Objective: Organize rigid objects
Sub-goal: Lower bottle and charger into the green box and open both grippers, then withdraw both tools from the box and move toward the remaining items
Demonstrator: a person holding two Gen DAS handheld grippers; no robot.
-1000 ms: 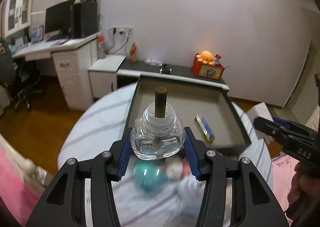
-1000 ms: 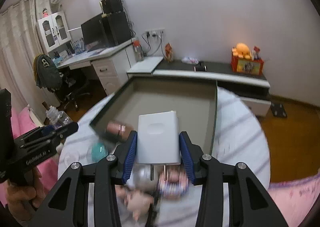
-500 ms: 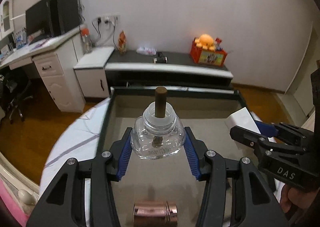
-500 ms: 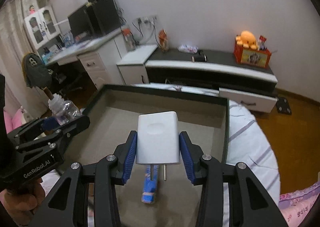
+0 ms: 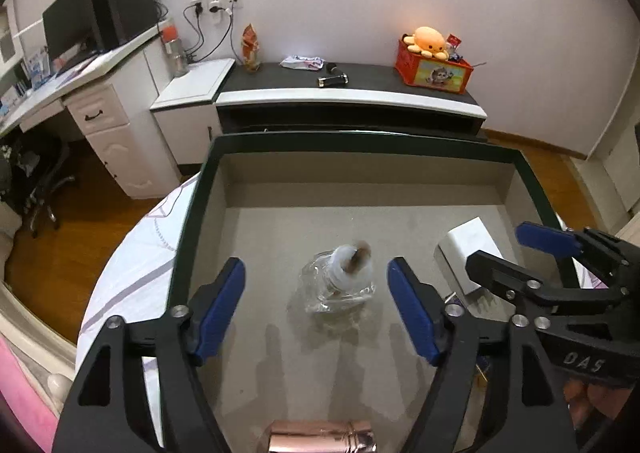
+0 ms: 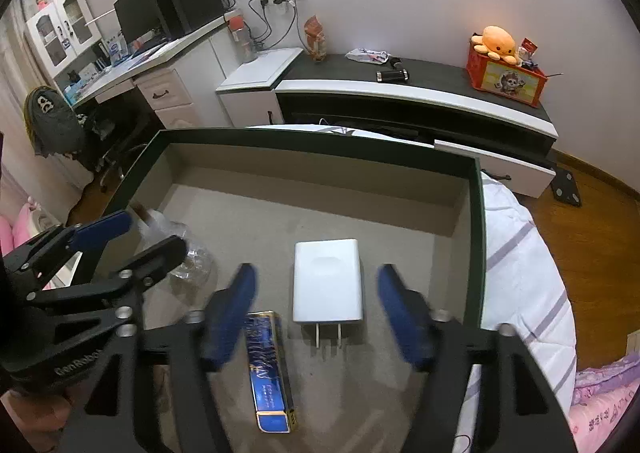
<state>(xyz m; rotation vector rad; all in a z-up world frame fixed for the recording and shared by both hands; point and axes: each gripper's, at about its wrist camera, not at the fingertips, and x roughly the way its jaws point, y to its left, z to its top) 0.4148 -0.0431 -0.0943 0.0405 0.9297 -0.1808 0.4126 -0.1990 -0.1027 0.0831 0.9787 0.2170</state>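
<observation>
A dark-rimmed tray [image 5: 360, 141] [image 6: 320, 139] with a beige floor fills both views. A clear glass bottle [image 5: 340, 285] [image 6: 188, 261] with a brown wick top shows blurred on the tray floor between the pads of my left gripper [image 5: 316, 293] [image 6: 136, 241]. Those jaws are opening and the pads stand clear of the bottle. A white plug charger [image 6: 328, 277] [image 5: 468, 249] lies flat on the floor between the pads of my right gripper [image 6: 316, 289] [image 5: 516, 249]. These jaws are opening too, and there is a gap on each side of the charger.
A blue-and-gold box [image 6: 270, 369] and a rose-gold cylinder [image 5: 320, 439] lie at the tray's near end. The tray rests on a white striped cloth [image 5: 132, 261] [image 6: 520, 273]. Behind stand a low cabinet with an orange box [image 5: 434, 65] and a desk [image 5: 100, 93].
Both grippers moved forward and down over the tray, then opened. The bottle left the left pads and the charger left the right pads; both now lie on the tray floor.
</observation>
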